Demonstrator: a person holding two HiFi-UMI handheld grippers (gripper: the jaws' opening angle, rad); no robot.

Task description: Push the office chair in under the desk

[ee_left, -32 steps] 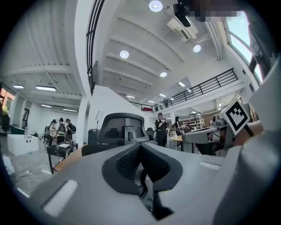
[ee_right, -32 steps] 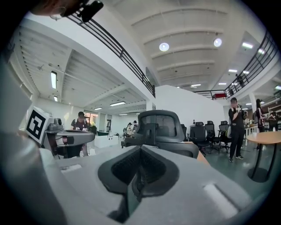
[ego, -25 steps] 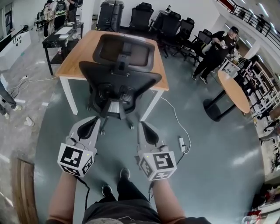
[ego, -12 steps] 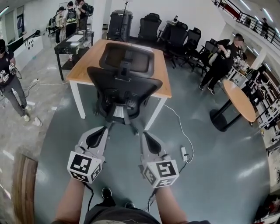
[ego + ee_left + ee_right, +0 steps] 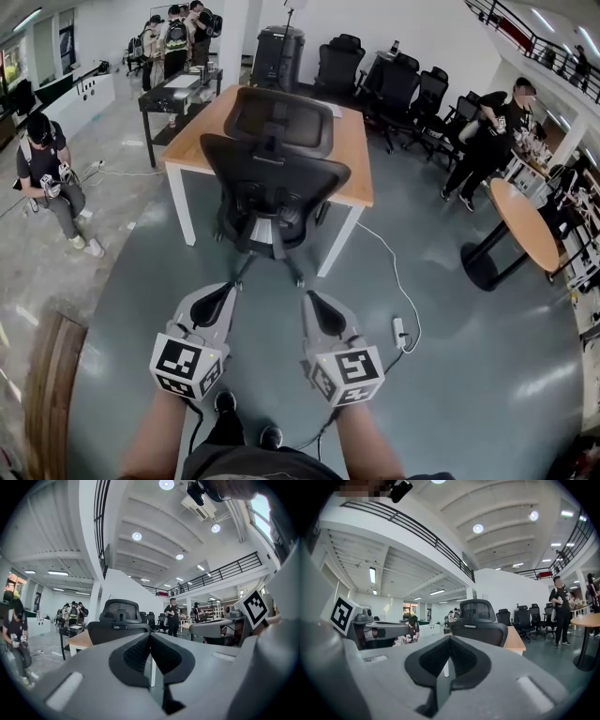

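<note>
A black office chair [image 5: 273, 174] with a mesh back and headrest stands with its seat under the front edge of the wooden desk [image 5: 353, 155], its back towards me. Both grippers hang level in front of me, a short way off the chair's wheeled base and touching nothing. My left gripper [image 5: 229, 290] is shut and empty; so is my right gripper [image 5: 310, 297]. The left gripper view looks over the closed left gripper [image 5: 150, 637] at the chair [image 5: 118, 619] and desk [image 5: 80, 640]. In the right gripper view, the chair [image 5: 479, 620] rises beyond the closed right gripper [image 5: 449, 640].
A white cable and power strip [image 5: 400, 332] lie on the grey floor to my right. A round table [image 5: 526, 223] and a standing person [image 5: 489, 132] are further right. Another person [image 5: 52, 174] crouches at the left. Several black chairs [image 5: 398, 81] line the back wall.
Both grippers have drawn back from the chair, and the gap to its base has grown. The view has backed away, and a person at the left has come into sight.
</note>
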